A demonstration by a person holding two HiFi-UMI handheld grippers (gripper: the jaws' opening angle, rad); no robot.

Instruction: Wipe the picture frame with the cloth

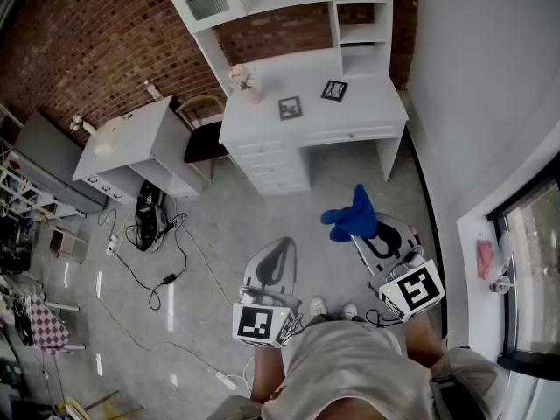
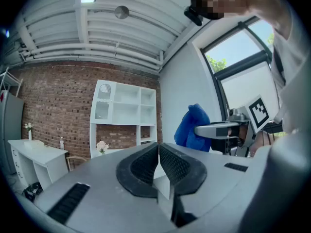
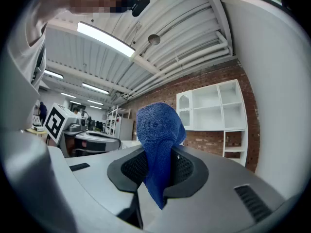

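Cloth (image 3: pixel 156 130) clamped in right tool (image 3: pixel 158 171), its pinched part hidden.

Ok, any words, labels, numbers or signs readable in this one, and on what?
No text can be read anywhere.
Square black-and-white patterns only, no letters: left marker cube, right marker cube.
Contents too small to read: near picture frame, far picture frame.
No label visible: blue cloth.

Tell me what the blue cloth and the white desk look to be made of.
Cloth: soft fabric, probably microfibre or terry; its surface shows a fuzzy nap and it bunches in soft folds. Desk: smooth matt white finish, likely painted wood or laminated board; the core cannot be told.
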